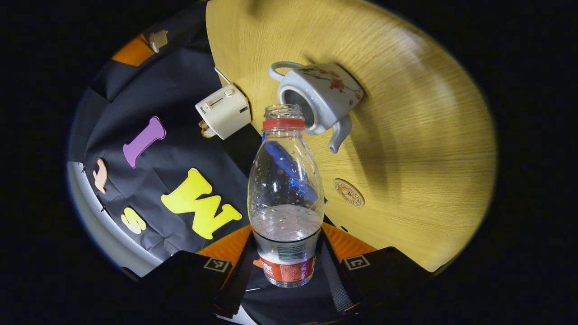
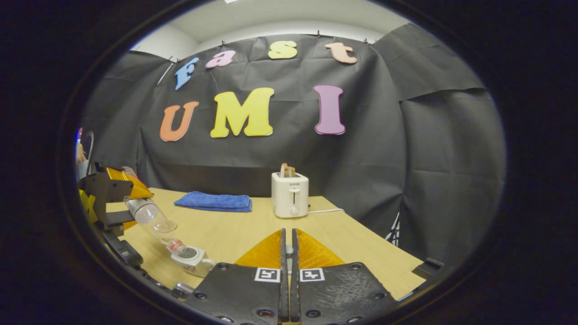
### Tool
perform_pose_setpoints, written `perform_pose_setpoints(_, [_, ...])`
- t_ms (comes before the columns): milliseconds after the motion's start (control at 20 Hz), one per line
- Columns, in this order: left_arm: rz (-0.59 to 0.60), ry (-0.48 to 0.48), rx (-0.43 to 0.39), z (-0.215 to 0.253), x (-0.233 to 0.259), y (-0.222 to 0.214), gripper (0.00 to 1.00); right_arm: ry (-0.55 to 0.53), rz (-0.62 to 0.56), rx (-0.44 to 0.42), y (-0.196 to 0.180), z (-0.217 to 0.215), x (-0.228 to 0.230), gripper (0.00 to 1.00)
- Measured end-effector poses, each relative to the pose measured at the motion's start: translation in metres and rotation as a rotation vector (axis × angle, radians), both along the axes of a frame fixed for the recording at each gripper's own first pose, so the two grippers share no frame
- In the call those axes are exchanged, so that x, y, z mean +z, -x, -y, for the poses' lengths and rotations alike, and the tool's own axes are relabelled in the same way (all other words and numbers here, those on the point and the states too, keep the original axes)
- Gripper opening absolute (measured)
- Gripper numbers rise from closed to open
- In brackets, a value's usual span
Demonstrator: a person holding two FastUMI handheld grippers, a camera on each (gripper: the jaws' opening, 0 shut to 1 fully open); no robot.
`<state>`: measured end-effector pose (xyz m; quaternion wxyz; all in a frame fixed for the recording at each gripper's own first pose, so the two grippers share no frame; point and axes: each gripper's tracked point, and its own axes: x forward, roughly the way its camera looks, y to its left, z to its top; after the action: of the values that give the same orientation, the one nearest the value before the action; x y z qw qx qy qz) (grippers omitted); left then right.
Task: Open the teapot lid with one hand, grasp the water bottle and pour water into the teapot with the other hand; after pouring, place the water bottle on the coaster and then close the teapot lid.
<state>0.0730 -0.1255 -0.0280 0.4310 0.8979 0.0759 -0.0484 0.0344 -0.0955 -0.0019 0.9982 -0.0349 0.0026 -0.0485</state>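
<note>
My left gripper [image 1: 286, 266] is shut on the water bottle [image 1: 285, 194], a clear uncapped bottle with a red neck ring, holding it by its lower part. Water fills roughly its lower third. The bottle leans with its mouth toward the open top of the white flowered teapot [image 1: 323, 92], which stands lidless on the wooden table [image 1: 420, 149]. A round tan coaster [image 1: 348, 192] lies bare near the spout. From the right gripper view, the tilted bottle [image 2: 151, 219] has its mouth just over the teapot [image 2: 194, 259]. My right gripper [image 2: 287, 239] is shut, with nothing between its fingers.
A white toaster [image 2: 290, 195] with bread in it stands at the back of the table, its cord trailing right. A folded blue towel [image 2: 214, 201] lies to its left. A small pale object [image 2: 182, 289] lies near the teapot, partly hidden by my right gripper's body.
</note>
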Motion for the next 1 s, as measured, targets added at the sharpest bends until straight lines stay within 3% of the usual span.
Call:
perform_pose_setpoints(700, [0.012, -0.045, 0.026, -0.008, 0.005, -0.005, 0.76, 0.006, -0.004, -0.001, 0.002, -0.001, 0.0, 0.01])
perform_pose_setpoints(850, [0.006, 0.04, 0.016, -0.011, 0.0, -0.005, 0.76, 0.011, -0.004, -0.001, 0.002, -0.001, 0.0, 0.01])
perform_pose_setpoints(1000, [-0.027, 0.271, 0.02, -0.021, -0.019, -0.004, 0.76, 0.011, 0.0, -0.008, 0.002, 0.001, 0.002, 0.01])
